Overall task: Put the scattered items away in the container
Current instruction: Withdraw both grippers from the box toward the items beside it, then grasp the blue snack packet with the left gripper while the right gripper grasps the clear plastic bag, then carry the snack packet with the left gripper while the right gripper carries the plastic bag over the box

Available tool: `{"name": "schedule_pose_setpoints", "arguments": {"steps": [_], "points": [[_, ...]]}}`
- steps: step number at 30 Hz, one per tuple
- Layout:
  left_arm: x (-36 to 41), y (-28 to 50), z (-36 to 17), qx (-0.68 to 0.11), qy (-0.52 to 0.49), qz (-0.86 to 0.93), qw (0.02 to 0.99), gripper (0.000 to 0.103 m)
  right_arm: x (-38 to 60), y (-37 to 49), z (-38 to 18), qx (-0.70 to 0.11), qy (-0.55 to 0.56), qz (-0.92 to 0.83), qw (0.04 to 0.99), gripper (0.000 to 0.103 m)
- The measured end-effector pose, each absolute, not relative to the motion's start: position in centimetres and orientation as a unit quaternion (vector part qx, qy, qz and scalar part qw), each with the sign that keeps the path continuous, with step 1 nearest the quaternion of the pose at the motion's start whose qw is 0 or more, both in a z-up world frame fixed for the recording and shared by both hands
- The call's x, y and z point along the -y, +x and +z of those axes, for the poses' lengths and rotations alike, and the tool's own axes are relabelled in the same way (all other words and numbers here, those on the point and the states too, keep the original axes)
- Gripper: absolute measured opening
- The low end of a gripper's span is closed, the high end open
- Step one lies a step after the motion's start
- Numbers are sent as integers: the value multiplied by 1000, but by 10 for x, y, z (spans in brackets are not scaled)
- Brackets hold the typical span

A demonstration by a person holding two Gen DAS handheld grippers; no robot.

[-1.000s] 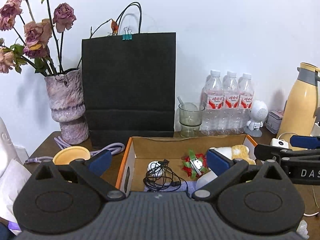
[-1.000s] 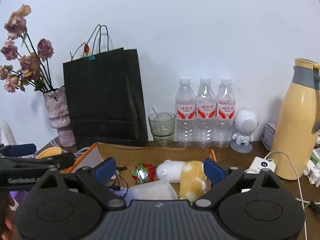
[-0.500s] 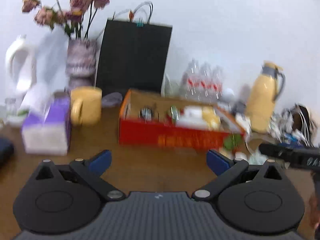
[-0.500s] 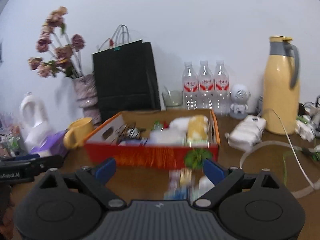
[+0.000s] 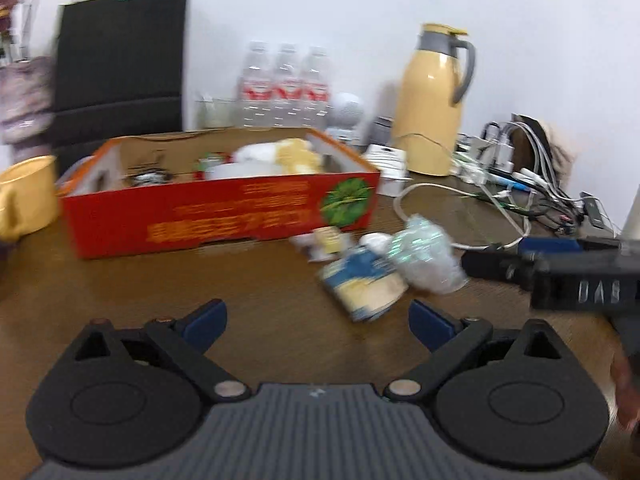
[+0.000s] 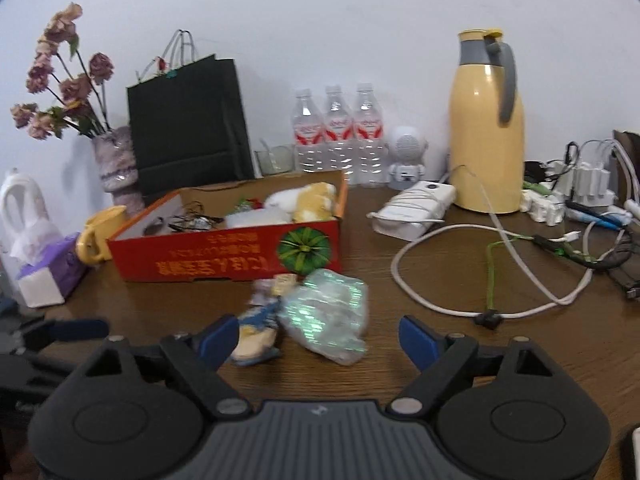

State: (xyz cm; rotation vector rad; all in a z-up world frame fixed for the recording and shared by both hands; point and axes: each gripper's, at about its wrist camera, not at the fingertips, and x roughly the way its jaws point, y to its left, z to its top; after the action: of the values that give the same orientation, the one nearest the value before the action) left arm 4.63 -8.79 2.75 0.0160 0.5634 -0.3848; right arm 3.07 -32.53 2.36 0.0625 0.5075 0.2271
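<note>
Your right gripper [image 6: 318,338] hangs wide apart and empty, the left gripper [image 5: 318,322] likewise. Just ahead lies the crinkly plastic bag [image 6: 326,312] beside a blue-and-yellow packet [image 6: 256,334], near the red box [image 6: 228,258] — light, soft, slippery; pinch a bunched fold.

The left wrist view is motion-blurred: print on the red cardboard box [image 5: 224,216] and on the blue-and-yellow packet [image 5: 362,282] is unreadable. The vase [image 5: 24,108] is cut off by the left edge. The box's near wall hides the lower parts of the plush toy [image 6: 304,202] and tangled cables [image 6: 188,220] inside.
</note>
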Motion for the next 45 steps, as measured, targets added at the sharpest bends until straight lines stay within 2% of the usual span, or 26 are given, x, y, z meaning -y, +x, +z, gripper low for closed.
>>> {"name": "schedule_pose_setpoints", "arguments": {"steps": [4, 5, 7, 8, 9, 10, 12, 13, 15, 21, 24, 27, 29, 33, 41, 45], "points": [[122, 70, 22, -283, 17, -213, 935, 97, 347, 35, 23, -249, 54, 98, 962, 85], [128, 76, 20, -284, 18, -218, 934, 93, 352, 35, 23, -247, 60, 96, 962, 85], [135, 86, 17, -292, 26, -203, 934, 78, 359, 40, 24, -249, 66, 98, 961, 85], [137, 91, 14, -300, 25, -197, 933, 63, 360, 43, 24, -250, 66, 98, 961, 85], [136, 96, 12, -311, 19, -193, 931, 54, 361, 45, 24, -250, 65, 98, 961, 85], [134, 101, 9, -323, 10, -189, 927, 51, 361, 47, 24, -252, 62, 101, 961, 85], [129, 105, 5, -335, -1, -188, 923, 38, 357, 53, 23, -255, 57, 111, 959, 85], [124, 104, 6, -333, -5, -187, 924, 36, 354, 56, 22, -257, 53, 117, 958, 85], [115, 103, 9, -327, -9, -179, 928, 20, 345, 65, 19, -267, 43, 126, 954, 85], [79, 91, 18, -314, -33, -153, 936, 13, 314, 97, 7, -295, 13, 125, 947, 80], [62, 75, 26, -302, -42, -141, 942, 12, 305, 107, 0, -312, 4, 116, 943, 48], [43, 58, 36, -292, -52, -121, 947, 12, 300, 107, -5, -319, 5, 114, 941, 42], [33, 48, 44, -281, -55, -108, 952, 12, 296, 102, -4, -318, 5, 118, 941, 34], [20, 21, 63, -245, -43, -73, 966, 12, 282, 75, 14, -295, 5, 156, 943, 33], [16, -42, 76, -194, -20, -46, 980, 12, 249, -13, 52, -196, 0, 214, 957, 33], [17, -80, 66, -202, -1, -37, 979, 12, 246, -54, 56, -164, -7, 228, 960, 34]]}}
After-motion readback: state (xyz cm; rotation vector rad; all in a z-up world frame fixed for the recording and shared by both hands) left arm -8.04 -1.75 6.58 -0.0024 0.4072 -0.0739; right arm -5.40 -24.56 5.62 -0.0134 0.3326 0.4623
